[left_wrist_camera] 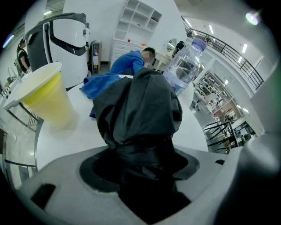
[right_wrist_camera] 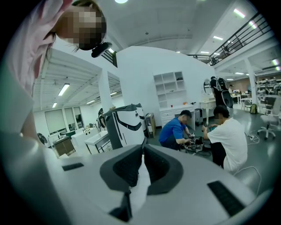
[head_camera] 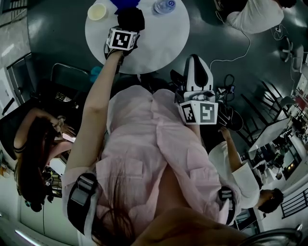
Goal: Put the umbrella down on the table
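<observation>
A folded black umbrella (head_camera: pixel 131 19) (left_wrist_camera: pixel 138 105) is clamped in my left gripper (head_camera: pixel 124 34) (left_wrist_camera: pixel 138 160), which is shut on its bunched lower end. The left arm reaches out over the round white table (head_camera: pixel 159 43) (left_wrist_camera: pixel 79 132), and the umbrella points across the tabletop. Whether it touches the surface I cannot tell. My right gripper (head_camera: pixel 195 103) (right_wrist_camera: pixel 142 151) is held close to the body, off the table's near right side. Its dark pads are pressed together with nothing between them.
On the table stand a yellow cup (head_camera: pixel 96 11) (left_wrist_camera: pixel 48 94), a clear water bottle (head_camera: pixel 164 6) (left_wrist_camera: pixel 186 66) and a blue cloth (head_camera: pixel 122 4) (left_wrist_camera: pixel 103 85). A white and black machine (head_camera: pixel 197 72) stands by the table's near edge. A seated person (head_camera: pixel 33 144) is at left, another (head_camera: pixel 240 168) at right.
</observation>
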A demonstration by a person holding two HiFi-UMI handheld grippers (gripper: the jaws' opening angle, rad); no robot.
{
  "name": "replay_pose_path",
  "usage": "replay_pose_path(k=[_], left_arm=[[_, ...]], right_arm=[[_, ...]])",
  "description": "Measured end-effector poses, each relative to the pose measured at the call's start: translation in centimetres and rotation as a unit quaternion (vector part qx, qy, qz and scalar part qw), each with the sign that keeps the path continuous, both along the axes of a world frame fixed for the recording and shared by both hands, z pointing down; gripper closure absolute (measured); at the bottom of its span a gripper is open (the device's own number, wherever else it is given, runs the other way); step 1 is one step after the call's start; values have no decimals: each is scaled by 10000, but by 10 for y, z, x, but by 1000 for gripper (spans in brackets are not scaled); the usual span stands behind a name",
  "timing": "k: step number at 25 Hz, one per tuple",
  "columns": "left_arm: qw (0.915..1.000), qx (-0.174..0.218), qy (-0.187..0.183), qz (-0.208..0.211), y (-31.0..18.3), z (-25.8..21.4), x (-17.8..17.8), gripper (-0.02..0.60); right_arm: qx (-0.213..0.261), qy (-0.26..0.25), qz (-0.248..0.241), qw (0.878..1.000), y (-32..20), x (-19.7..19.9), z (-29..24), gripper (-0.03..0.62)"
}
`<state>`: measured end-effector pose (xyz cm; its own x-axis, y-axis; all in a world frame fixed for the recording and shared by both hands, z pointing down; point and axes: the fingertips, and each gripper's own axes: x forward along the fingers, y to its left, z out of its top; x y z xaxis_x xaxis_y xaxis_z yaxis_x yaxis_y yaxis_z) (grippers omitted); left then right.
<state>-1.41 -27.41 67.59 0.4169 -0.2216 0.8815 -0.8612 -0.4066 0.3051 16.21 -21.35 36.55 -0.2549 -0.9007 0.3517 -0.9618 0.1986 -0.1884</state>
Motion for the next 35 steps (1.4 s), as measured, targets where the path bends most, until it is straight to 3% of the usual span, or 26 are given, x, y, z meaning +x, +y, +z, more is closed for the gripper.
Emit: replay_pose_path(k=[8,16,22,25,27,29,30,32,35], left_arm=[[9999,92,-85,-18,0,8,4,264],[9999,75,66,-53,1,-2,3,243],[9978,551,278,-234,1,-30,-9,233],[9927,1065,376,-428,-10,-66,-17,235],[9835,1670,424,-547,-20,-103,-24,235],[9678,2381,523,-632,-25,-153,-31,239],[9577,2732,599,-675,-24,-180,-34,269],[9339,3422,716,-756,-17,-235,-39,410],[8997,4205,794,-858,4,-301,-48,543]], right_arm=[[18,20,-30,10000,-2,1,-2,560],[183,66,37,9998,2,9,-10,560],[313,-83,206,9993,15,22,-19,560],[397,-121,249,9988,19,30,-25,560],[468,-70,239,9986,22,34,-29,560],[552,103,123,9983,26,32,-33,560],[587,190,52,9981,28,30,-34,560],[633,259,-28,9977,32,27,-36,560],[700,238,-46,9973,35,25,-38,560]])
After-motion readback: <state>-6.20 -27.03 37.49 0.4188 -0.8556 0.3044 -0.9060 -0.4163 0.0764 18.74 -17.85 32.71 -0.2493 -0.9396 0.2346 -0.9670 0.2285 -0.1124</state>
